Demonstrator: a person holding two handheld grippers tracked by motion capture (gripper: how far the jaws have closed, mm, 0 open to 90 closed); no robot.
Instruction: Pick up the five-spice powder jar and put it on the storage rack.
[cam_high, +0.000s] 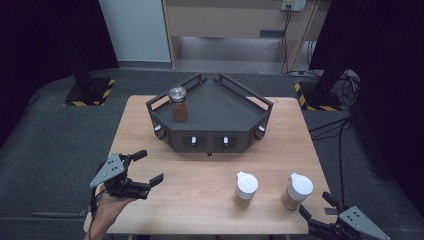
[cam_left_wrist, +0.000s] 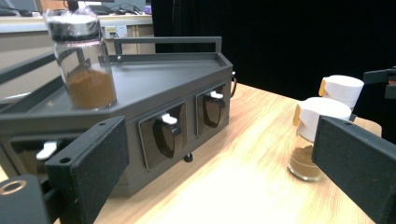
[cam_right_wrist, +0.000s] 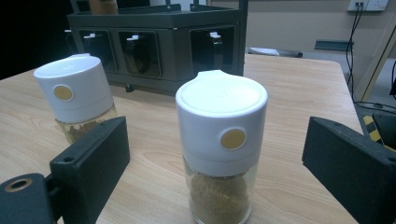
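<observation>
**One jar racked, two waiting on the table**

High view: sitting already on the dark rack (cam_high: 235, 107), at its left rear corner, a silver-lidded jar (cam_high: 178, 103). Standing on the bare wood in front, two white-capped jars, the right jar (cam_high: 297, 191) and the left jar (cam_high: 246, 189), apart from each other. Hovering wide open and empty at the near left table edge, the left gripper (cam_high: 146, 167). Closing in near the front right corner, the right gripper (cam_high: 314, 206).

Left gripper view: gaping over open wood, gripping nothing, with plenty of room ahead.

Right gripper view: straddling the right jar (cam_right_wrist: 221, 145) loosely, jaws spread wide and not touching. Judging roughly a third done.
</observation>
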